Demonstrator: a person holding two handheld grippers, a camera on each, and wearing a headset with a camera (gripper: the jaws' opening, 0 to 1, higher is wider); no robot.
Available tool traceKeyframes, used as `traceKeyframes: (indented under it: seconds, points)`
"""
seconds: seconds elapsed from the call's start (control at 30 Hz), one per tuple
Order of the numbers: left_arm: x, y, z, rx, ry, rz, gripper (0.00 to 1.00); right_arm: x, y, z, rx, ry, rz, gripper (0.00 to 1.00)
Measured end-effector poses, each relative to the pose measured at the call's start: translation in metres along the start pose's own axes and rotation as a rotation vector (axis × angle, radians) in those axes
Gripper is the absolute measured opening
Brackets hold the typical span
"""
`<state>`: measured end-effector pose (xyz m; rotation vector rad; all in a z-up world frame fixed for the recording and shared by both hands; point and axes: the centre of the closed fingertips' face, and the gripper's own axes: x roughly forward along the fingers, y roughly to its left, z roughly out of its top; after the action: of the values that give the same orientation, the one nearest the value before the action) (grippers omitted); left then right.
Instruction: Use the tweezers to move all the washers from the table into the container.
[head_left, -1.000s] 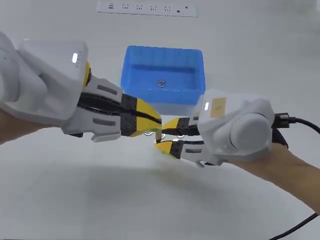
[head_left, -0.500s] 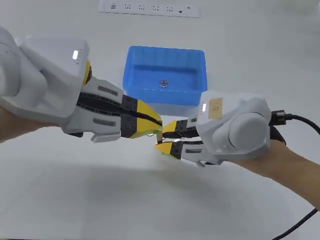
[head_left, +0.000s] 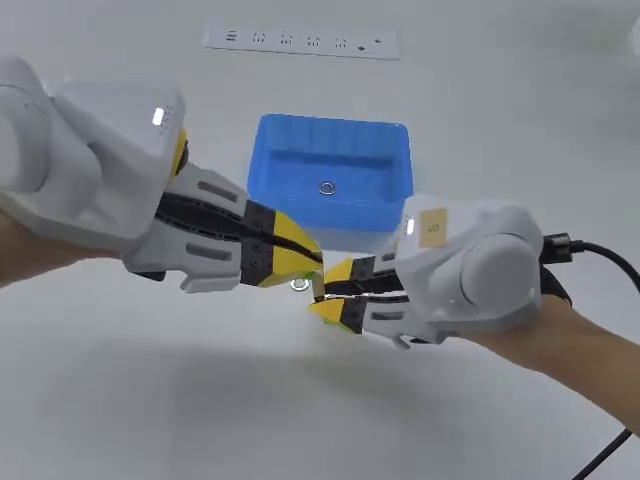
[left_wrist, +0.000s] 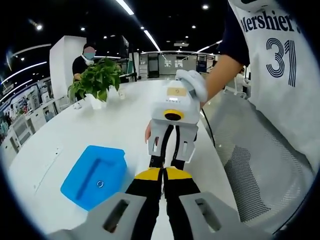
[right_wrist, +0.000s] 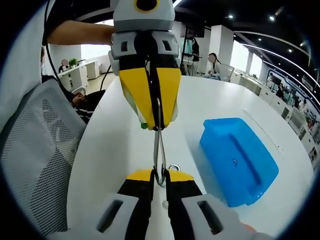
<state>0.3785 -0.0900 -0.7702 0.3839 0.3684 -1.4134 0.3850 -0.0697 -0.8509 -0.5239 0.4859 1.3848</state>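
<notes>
Washer (head_left: 299, 285) now clear of left gripper (head_left: 316, 260) fingers (head_left: 288, 240), which hide one tweezers (right_wrist: 159, 150) end.

Glossy blue plastic container (head_left: 290, 170), shiny metal tweezers (right_wrist: 159, 145), smooth matt white table (head_left: 200, 400), metal washer (head_left: 327, 188)

We hold the left gripper (head_left: 310, 265) and right gripper (head_left: 322, 290) tip to tip, facing each other, forearms spread outward. Both sets of jaws are pinched closed on the tweezers (right_wrist: 159, 145).
</notes>
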Motion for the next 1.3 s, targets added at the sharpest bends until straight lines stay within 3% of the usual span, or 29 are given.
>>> traceKeyframes:
  seconds: [0.17, 0.27, 0.77, 1.07, 1.3]
  points:
    - [-0.006, 0.004, 0.015, 0.024, -0.013, 0.011, 0.05, -0.011, -0.006, 0.011, -0.025, -0.013, -0.016, 0.10]
    - [-0.009, 0.009, 0.023, 0.069, -0.007, 0.024, 0.05, -0.017, -0.012, 0.018, -0.044, -0.016, -0.034, 0.10]
    - [-0.026, 0.039, 0.064, 0.192, -0.020, 0.061, 0.05, -0.040, -0.058, 0.057, -0.144, -0.053, -0.144, 0.10]
    - [-0.027, 0.066, 0.071, 0.234, -0.009, 0.079, 0.05, -0.039, -0.091, 0.067, -0.172, -0.059, -0.181, 0.10]
    - [-0.021, 0.087, 0.061, 0.213, -0.007, 0.093, 0.05, -0.027, -0.109, 0.059, -0.177, -0.042, -0.184, 0.10]
